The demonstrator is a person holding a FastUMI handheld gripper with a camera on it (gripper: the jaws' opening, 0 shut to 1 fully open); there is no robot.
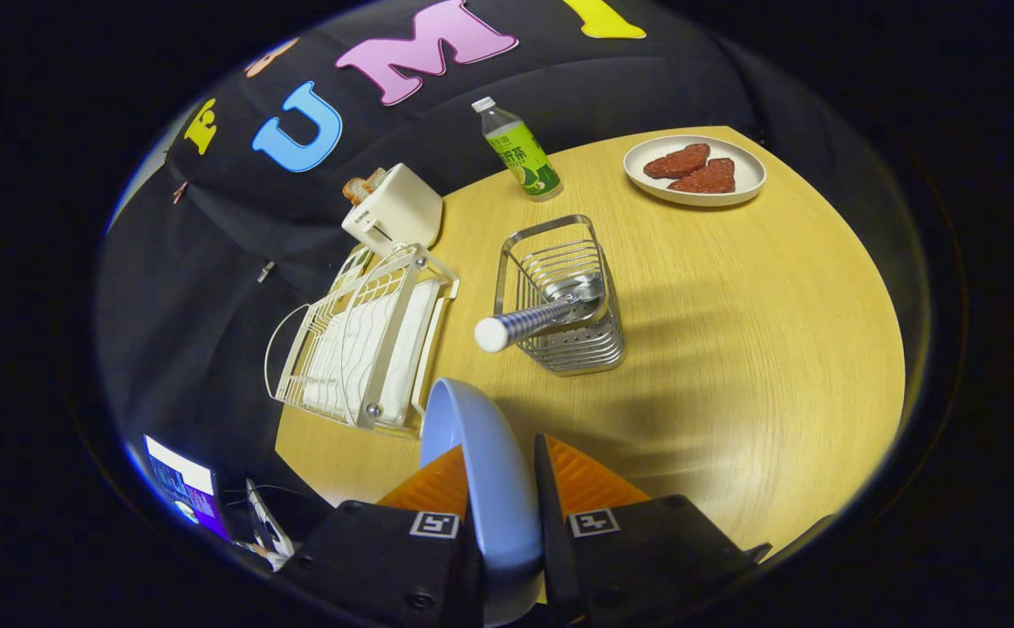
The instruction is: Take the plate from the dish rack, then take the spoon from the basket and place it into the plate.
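Round wooden table [734, 349]. Tool [498, 488] clamped on the pale blue plate [481, 471], held on edge just beside the white dish rack [367, 349]. Spoon [533, 318] leans in the wire basket [572, 305] beyond.

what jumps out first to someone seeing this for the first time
A pale blue plate stands on edge, clamped between the gripper fingers. Just beyond it on the wooden table sits a wire basket with a spoon handle poking out, beside a white dish rack.
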